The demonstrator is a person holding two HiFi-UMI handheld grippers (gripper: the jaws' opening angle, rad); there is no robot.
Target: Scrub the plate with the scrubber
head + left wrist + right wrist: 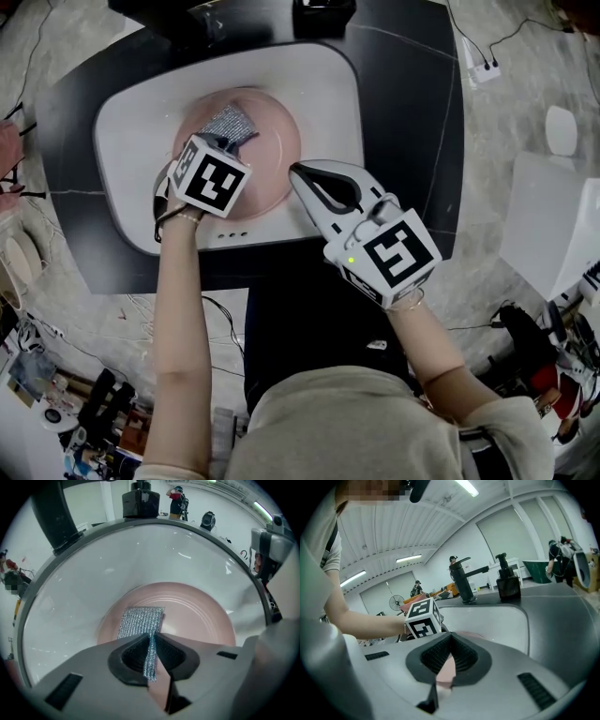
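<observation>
Nearest the person, the right gripper (pixel 302 178) has its jaws closed on the near right rim of the pink plate (pixel 197 611), a strip of pink pinched between the pads, so it seems to be steadying the dish. Just left of it, over the plate's left side, the left gripper (pixel 152 639) is clamped on the tail of the silvery mesh scrubber (pixel 139 620). The free end of the scrubber fans out past the jaw tips and appears to lie flat on the plate's left inner face. The plate sits in the bottom of the white sink (pixel 131 141), which surrounds it on all sides. Beyond the plate's far edge stand the dark faucet (pixel 461 581) and a black soap dispenser (pixel 507 583) on the black counter (pixel 403 112). Both holds are set and the pad is on the dish, so scrubbing looks ready or under way. No suds or dirt show, so how much is already cleaned cannot be judged, and the centre and right of the plate have yet to be passed over from here.
</observation>
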